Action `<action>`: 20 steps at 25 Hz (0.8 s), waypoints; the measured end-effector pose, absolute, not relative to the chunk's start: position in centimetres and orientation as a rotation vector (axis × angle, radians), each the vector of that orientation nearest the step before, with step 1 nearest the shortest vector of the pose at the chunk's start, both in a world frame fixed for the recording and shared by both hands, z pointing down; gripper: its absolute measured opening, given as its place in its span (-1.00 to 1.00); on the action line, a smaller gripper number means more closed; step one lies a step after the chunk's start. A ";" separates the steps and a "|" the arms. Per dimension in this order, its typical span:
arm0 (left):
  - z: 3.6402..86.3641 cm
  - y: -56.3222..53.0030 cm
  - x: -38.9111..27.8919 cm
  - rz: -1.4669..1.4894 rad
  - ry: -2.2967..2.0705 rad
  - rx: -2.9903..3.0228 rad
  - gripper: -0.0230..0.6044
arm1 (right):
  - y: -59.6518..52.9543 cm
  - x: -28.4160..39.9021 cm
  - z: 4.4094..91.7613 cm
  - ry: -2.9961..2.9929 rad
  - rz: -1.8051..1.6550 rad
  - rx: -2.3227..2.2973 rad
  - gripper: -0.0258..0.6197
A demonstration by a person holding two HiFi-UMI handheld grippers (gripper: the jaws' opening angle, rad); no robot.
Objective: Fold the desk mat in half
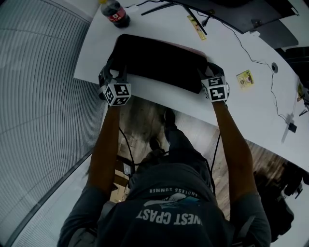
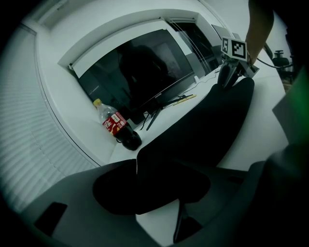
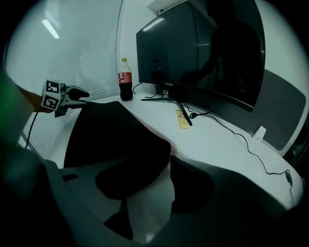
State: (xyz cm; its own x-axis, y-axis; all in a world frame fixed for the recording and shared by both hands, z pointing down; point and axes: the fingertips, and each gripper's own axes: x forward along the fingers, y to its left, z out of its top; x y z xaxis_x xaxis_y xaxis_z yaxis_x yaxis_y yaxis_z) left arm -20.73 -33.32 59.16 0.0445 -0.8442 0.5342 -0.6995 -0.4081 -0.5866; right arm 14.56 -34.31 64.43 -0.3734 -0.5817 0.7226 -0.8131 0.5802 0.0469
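The black desk mat (image 1: 159,60) lies on the white desk (image 1: 251,111), with a pink underside showing along its far right edge. My left gripper (image 1: 113,72) is at the mat's near left corner, and my right gripper (image 1: 212,72) at its near right corner. In the left gripper view the mat (image 2: 203,130) has a corner between the jaws of the left gripper (image 2: 157,193), which stand apart. The right gripper view shows the mat (image 3: 111,140) ending in a corner between the parted jaws of the right gripper (image 3: 154,181), clear of the right pad.
A cola bottle (image 1: 115,12) stands at the desk's far left corner. A dark monitor (image 3: 193,53) stands behind the mat. A yellow strip (image 1: 197,27) and cables lie by its foot. A yellow card (image 1: 245,78) lies right of the mat. The desk's near edge runs just under both grippers.
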 end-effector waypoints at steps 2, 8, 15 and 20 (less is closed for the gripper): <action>59.2 -33.3 -20.5 -1.292 1.610 -2.150 -0.33 | -34.7 14.9 64.2 -2.083 0.404 1.110 -0.17; 58.5 -32.9 -20.3 -1.278 1.614 -2.163 -0.31 | -37.0 16.7 64.1 -1.996 0.355 1.178 -0.41; 56.5 -30.2 -21.6 -1.261 1.610 -2.140 -0.29 | -37.5 17.2 63.0 -1.896 0.291 1.174 -0.44; 54.0 -28.0 -22.9 -1.197 1.635 -2.122 -0.29 | -36.7 15.5 60.6 -1.964 0.267 1.198 -0.45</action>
